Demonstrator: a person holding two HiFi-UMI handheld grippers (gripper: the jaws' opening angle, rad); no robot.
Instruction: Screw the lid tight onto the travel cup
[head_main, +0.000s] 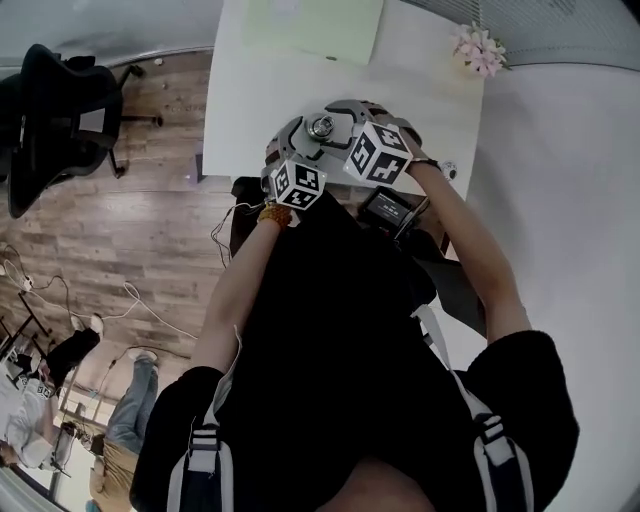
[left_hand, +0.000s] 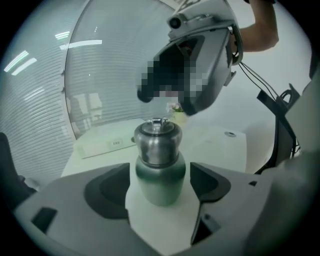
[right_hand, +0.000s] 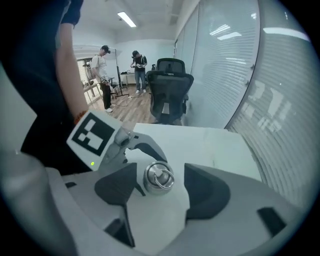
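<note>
Steel lid (right_hand: 159, 177), ring (right_hand: 161, 175) on top, sits on the green travel cup (left_hand: 157, 182). The cup stands upright on the white table (head_main: 250, 90), directly below both hands.

Left gripper (left_hand: 161, 184): fingers apart, one on each side of the cup body, with a sliver of table showing on each side. No clamp as far as I can see.

Right gripper (right_hand: 161, 189): points steeply down over the lid, fingers spread wide. The lid is between them but untouched, and lies nearer the pad on the picture's left.

Risks, as judged:
- The cup is not braced. If the right gripper closes and twists while the left fingers are loose, the whole cup will likely spin or skate on the smooth table and the lid will not tighten.
- The approach is off-centre. The nearer pad would meet the lid first and could push or tip the cup.
- The rounded steel flank gives little purchase, so a slip during the turn is plausible.

Contents: the cup is capped, so its inside is hidden. I cannot tell how far the thread is engaged.
</note>
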